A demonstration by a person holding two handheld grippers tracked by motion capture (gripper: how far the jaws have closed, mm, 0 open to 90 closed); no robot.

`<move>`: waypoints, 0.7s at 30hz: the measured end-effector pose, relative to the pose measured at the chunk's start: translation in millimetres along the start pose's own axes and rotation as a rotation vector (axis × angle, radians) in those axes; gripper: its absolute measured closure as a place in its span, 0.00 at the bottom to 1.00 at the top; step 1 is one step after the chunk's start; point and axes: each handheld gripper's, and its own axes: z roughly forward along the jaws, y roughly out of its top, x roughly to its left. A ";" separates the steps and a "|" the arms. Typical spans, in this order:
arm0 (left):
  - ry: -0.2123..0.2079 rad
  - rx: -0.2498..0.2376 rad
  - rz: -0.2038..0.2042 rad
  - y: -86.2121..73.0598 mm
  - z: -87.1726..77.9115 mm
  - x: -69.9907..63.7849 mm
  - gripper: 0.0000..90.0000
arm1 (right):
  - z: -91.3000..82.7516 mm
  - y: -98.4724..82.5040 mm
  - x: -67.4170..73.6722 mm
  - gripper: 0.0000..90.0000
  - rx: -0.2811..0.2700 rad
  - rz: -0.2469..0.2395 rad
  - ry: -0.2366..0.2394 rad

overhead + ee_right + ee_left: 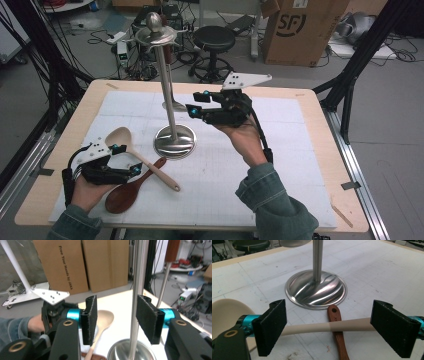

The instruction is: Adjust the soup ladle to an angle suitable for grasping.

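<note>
- My left hand-held gripper [125, 159] sits low at the near-left of the desk [310, 107], jaws spread, with the pale wooden spoon [142, 159] lying across the gap between them; in the left gripper view its handle [327, 327] runs from pad to pad, and I can't tell if either pad touches it.
- The pale spoon's handle crosses over the dark wooden spoon [131, 189], which lies just behind the left jaws, its handle end near the stand's base.
- My right hand-held gripper [198, 103] is held off the surface to the right of the steel stand [170, 100], jaws partly spread with nothing between them; the right gripper view shows the pole [137, 290] just beyond the gap.
- The stand's round base [316, 290] rests mid-desk on the white gridded mat [290, 165]; there is bare mat to its right and along the near edge.
- The mat stops short of the wooden rim on all sides; the spoons lie near the near-left corner.
- Beyond the far edge I see a black stool [214, 42], cardboard boxes [300, 30], floor cables and dark tripod legs on both sides.
</note>
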 end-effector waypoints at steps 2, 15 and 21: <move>-0.001 0.001 0.002 -0.1 -0.1 -0.2 0.16 | -0.4 -8.2 -0.1 0.54 0.007 0.007 -0.003; -0.003 0.010 0.004 -0.5 1.1 -1.7 0.16 | 0.2 -46.9 6.3 0.48 0.057 0.045 -0.012; -0.005 0.010 0.010 0.2 1.2 -4.4 0.16 | 2.8 -61.8 12.1 0.46 0.096 0.049 -0.021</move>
